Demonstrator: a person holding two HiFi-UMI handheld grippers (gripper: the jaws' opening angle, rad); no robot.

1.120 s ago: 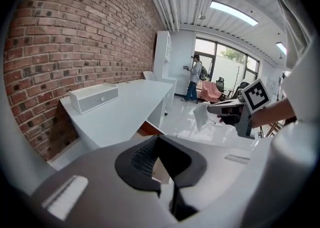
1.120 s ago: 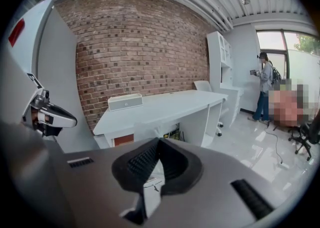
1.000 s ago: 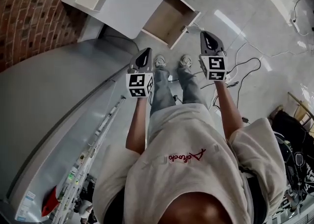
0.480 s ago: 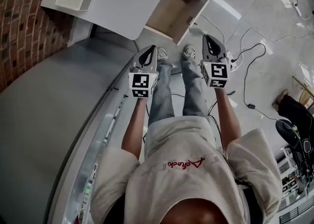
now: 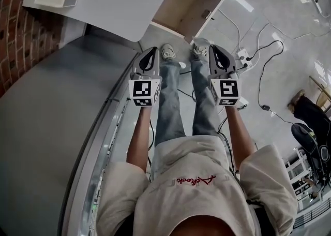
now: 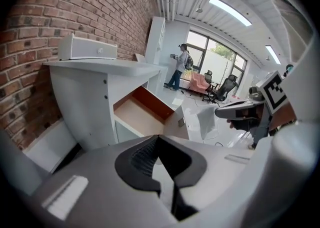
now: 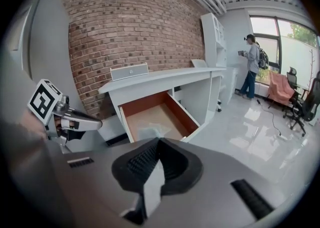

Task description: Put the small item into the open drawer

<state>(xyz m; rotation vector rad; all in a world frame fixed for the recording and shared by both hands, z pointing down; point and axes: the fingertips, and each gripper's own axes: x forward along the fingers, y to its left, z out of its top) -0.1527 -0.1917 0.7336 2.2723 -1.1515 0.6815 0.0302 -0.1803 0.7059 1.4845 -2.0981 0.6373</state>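
- My right gripper (image 7: 157, 144) pinches the small translucent plastic pouch (image 7: 149, 133); my left gripper (image 6: 158, 140) is pressed together, empty.
- Carry step: next, reach over the open white, wood-lined drawer (image 7: 183, 113) and let go.

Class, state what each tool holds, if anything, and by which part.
The right tool pinches a pale translucent item by one edge; the left tool is shut on nothing.
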